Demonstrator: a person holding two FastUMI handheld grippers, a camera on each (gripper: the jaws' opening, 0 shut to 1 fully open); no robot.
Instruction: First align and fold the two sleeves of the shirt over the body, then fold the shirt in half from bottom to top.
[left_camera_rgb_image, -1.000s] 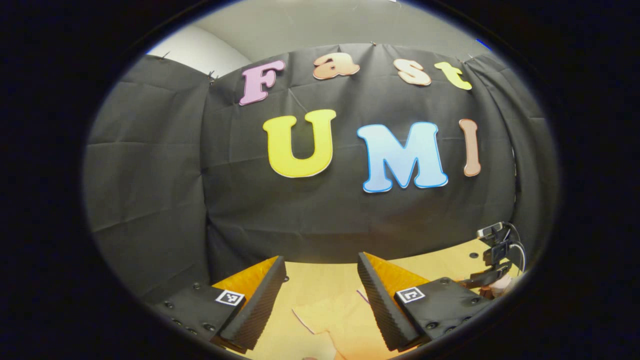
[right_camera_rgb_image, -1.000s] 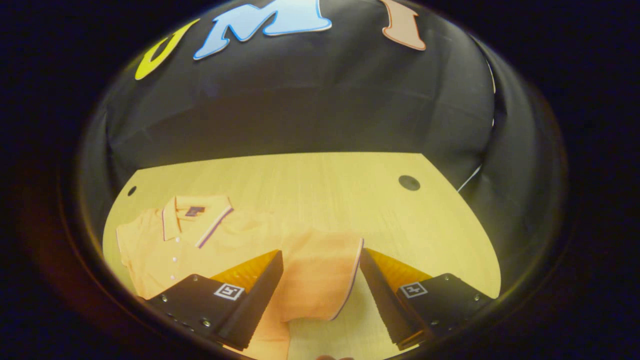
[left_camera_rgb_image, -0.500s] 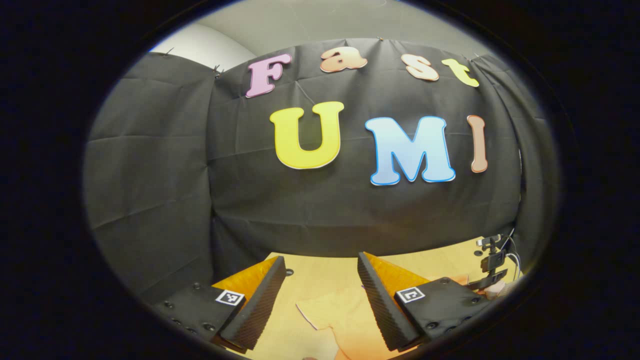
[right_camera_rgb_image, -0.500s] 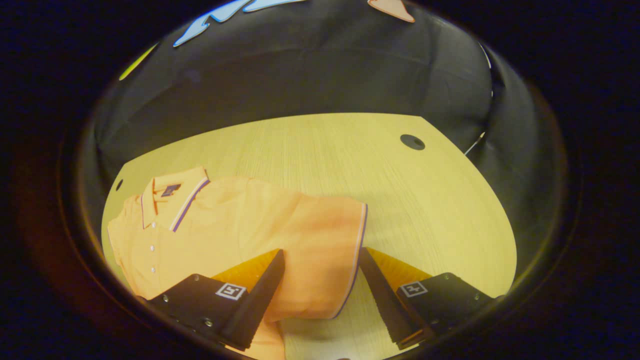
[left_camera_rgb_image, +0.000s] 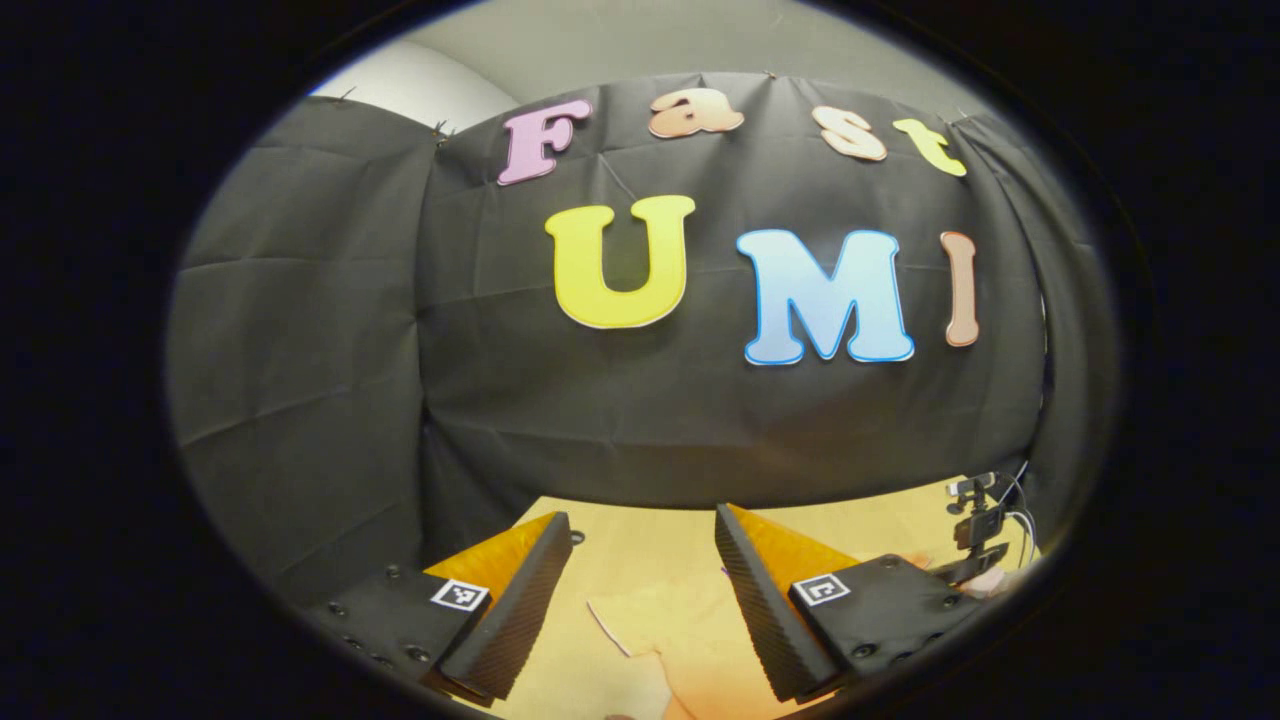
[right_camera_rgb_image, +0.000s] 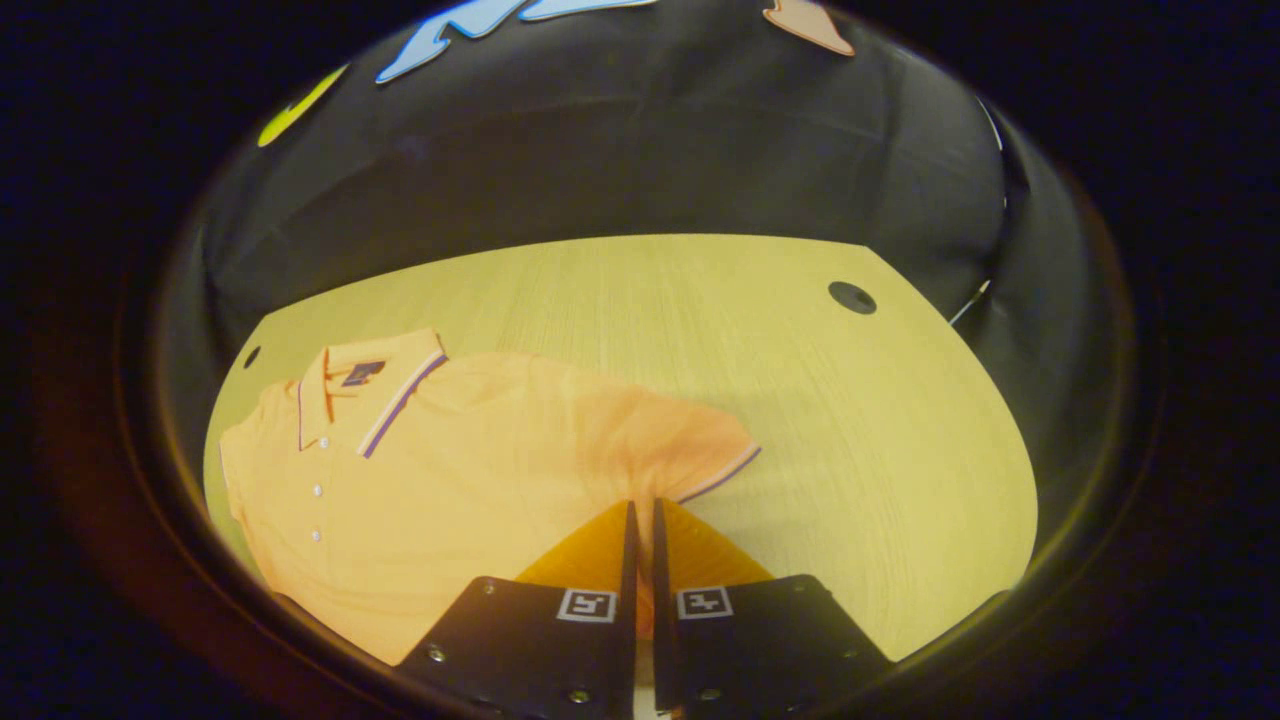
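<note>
An orange polo shirt (right_camera_rgb_image: 420, 480) lies flat on the wooden table (right_camera_rgb_image: 800, 420) in the right gripper view, collar (right_camera_rgb_image: 370, 385) at the far left, buttons facing up. My right gripper (right_camera_rgb_image: 641, 508) is shut on the shirt's right sleeve (right_camera_rgb_image: 690, 450), pinching the cloth near its striped cuff. In the left gripper view my left gripper (left_camera_rgb_image: 642, 530) is held open above the table, with a piece of the orange shirt (left_camera_rgb_image: 680, 640) lying below and between its fingers, untouched.
A round cable hole (right_camera_rgb_image: 852, 296) sits in the table at the far right, another (right_camera_rgb_image: 252, 356) at the far left. The black booth wall (left_camera_rgb_image: 640, 400) closes the table's far side. The other gripper (left_camera_rgb_image: 975, 530) shows at the right edge of the left gripper view.
My right gripper went from open around the sleeve to shut on it, and the sleeve cloth bunched toward the fingers. The left gripper stayed open and shifted only slightly.
</note>
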